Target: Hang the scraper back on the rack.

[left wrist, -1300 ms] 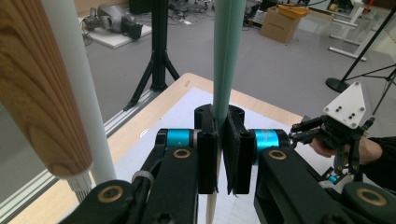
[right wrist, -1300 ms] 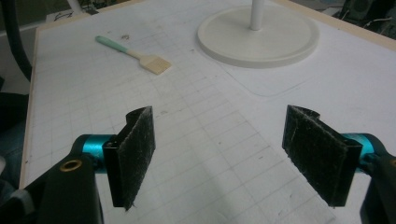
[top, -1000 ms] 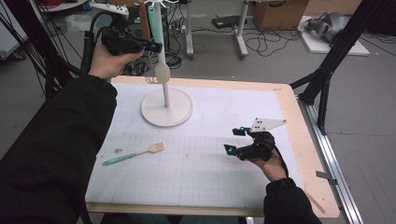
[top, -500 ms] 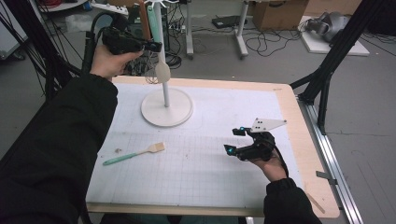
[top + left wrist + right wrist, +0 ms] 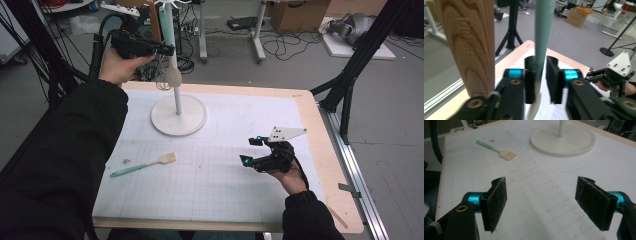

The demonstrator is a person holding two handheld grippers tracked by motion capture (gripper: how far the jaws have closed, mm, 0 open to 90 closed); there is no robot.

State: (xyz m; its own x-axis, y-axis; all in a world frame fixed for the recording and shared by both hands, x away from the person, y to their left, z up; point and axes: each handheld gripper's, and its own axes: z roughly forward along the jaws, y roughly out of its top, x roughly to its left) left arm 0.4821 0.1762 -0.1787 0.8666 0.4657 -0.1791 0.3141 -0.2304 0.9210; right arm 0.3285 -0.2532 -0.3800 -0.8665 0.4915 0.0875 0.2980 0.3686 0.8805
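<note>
The teal-handled utensil [image 5: 543,37] hangs upright from the white stand [image 5: 178,114], between the pads of the left gripper [image 5: 540,80]. The jaws have just been easing apart — one pad touching, a gap opposite — evidently to release it. The right gripper [image 5: 546,202] idles wide open, empty, above the mat [image 5: 529,195].

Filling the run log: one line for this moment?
left gripper: fingers just opening, teal handle between them, hanging on stand | right gripper: open, empty, over mat | brush: on mat
</note>
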